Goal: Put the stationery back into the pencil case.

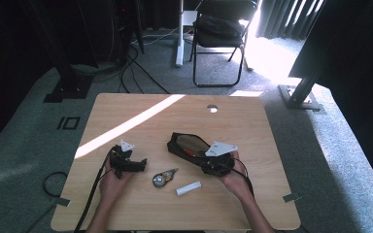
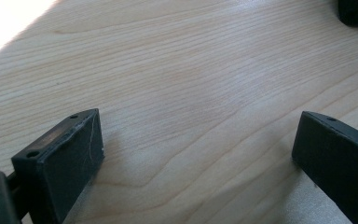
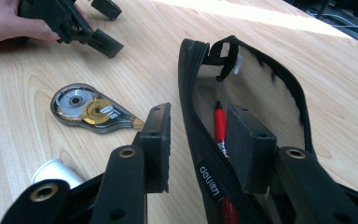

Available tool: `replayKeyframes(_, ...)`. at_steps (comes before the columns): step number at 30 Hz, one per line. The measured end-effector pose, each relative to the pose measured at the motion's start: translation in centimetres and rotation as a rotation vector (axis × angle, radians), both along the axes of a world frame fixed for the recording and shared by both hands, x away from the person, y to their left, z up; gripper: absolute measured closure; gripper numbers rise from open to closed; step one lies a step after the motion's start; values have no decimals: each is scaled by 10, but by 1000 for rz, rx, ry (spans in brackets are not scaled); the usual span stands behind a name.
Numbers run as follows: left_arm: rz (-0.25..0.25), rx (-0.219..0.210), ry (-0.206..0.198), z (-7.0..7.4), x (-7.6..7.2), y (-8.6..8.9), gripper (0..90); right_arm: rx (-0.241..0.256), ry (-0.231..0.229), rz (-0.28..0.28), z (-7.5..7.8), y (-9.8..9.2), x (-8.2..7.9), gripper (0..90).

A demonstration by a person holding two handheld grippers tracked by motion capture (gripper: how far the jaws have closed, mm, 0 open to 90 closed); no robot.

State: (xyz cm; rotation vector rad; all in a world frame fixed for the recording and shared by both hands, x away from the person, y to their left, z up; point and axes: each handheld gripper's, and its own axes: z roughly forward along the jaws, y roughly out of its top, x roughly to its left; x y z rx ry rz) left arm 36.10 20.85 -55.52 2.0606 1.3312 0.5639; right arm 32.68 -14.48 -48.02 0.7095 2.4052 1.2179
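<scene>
Black fabric zip pencil case (image 1: 187,145), table centre, unzipped, red pen (image 3: 220,122) inside. Right gripper (image 3: 200,140): jaws parted, straddling near wall (advise clamping squarely). Left gripper (image 2: 196,154): spread, empty, at 9 o'clock. Clear round correction-tape dispenser (image 1: 162,178) at 7 o'clock.

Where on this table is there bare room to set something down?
Free: the table's far half beyond the pouch, and the near right corner. Crowded: the near middle, where the tape roller and white tube lie between the left gripper and right gripper.
</scene>
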Motion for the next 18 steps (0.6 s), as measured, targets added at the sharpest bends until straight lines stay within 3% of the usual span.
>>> replayKeyframes(18, 0, 0, 0, 0, 0, 0, 23, -5, 25, 27, -11, 3, -8, 603)
